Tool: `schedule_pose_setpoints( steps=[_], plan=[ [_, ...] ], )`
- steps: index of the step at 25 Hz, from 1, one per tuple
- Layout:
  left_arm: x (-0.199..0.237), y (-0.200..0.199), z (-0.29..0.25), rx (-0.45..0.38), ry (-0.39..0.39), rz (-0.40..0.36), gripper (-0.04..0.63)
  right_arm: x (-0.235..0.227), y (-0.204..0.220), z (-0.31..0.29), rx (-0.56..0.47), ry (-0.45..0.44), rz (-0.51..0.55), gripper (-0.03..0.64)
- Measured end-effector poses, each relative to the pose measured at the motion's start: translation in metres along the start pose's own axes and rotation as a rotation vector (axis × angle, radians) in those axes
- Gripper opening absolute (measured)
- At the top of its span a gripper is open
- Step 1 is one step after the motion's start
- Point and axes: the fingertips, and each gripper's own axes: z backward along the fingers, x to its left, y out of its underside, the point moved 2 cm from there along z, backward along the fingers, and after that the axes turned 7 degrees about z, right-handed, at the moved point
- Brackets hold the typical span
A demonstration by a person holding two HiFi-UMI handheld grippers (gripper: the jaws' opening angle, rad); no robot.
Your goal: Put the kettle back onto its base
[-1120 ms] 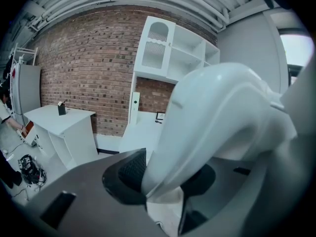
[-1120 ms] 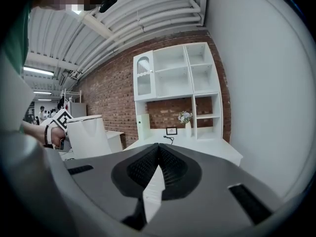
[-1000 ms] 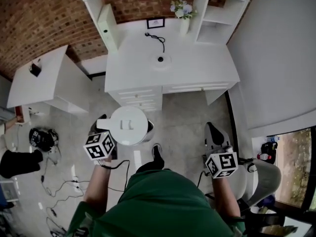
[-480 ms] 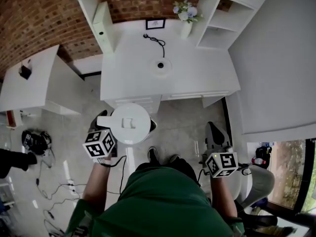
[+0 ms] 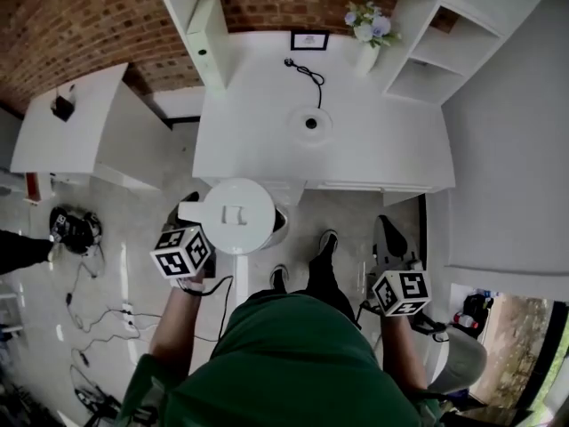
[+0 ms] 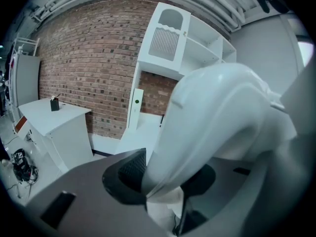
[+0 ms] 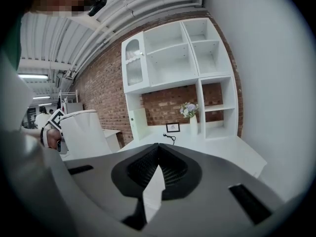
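Observation:
In the head view a white kettle (image 5: 236, 216) hangs above the floor just before the front edge of the white desk (image 5: 249, 140). My left gripper (image 5: 197, 237) is shut on its handle. The left gripper view shows the curved white handle (image 6: 197, 127) pinched between the dark pads (image 6: 129, 172). The round kettle base (image 5: 310, 123) lies bare on the desk, and a black cord (image 5: 307, 69) runs from it toward the back. My right gripper (image 5: 386, 235) stays lower right, shut and empty; its tips meet in the right gripper view (image 7: 158, 149), with the kettle (image 7: 86, 132) at left.
On the desk stand an upright white file box (image 5: 209, 29) at back left, a small picture frame (image 5: 308, 40) and a vase of flowers (image 5: 369, 34). White shelves (image 5: 444, 52) rise at back right. A white side table (image 5: 67, 132) and floor cables (image 5: 89, 265) lie left.
The person has stepped toward the desk, so desk and base have drawn nearer. Both grippers moved forward with them. The kettle stays held in the left gripper.

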Motion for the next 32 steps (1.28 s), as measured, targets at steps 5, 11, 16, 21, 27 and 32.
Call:
schedule_pose_setpoints(
  steps=[5,11,16,21,27,32],
  plan=[
    [-0.011,-0.020,-0.017,-0.032,-0.073,0.029,0.163,-0.036,-0.018,-0.044,-0.012,-0.071,0.006,0.021],
    [-0.044,-0.039,-0.054,-0.069,-0.135,0.054,0.163,-0.096,-0.036,-0.093,-0.007,-0.140,0.021,0.021],
    [-0.068,-0.043,-0.080,-0.089,-0.170,0.099,0.163,-0.133,-0.038,-0.125,0.003,-0.190,0.011,0.021],
    [-0.087,-0.055,-0.101,-0.109,-0.215,0.105,0.163,-0.160,-0.042,-0.149,0.012,-0.245,0.016,0.021],
    [-0.110,-0.071,-0.134,-0.114,-0.224,0.086,0.163,-0.192,-0.043,-0.163,0.021,-0.257,0.008,0.021],
    [-0.118,-0.084,-0.168,-0.095,-0.212,0.075,0.163,-0.207,-0.035,-0.169,0.052,-0.236,-0.030,0.021]
  ],
)
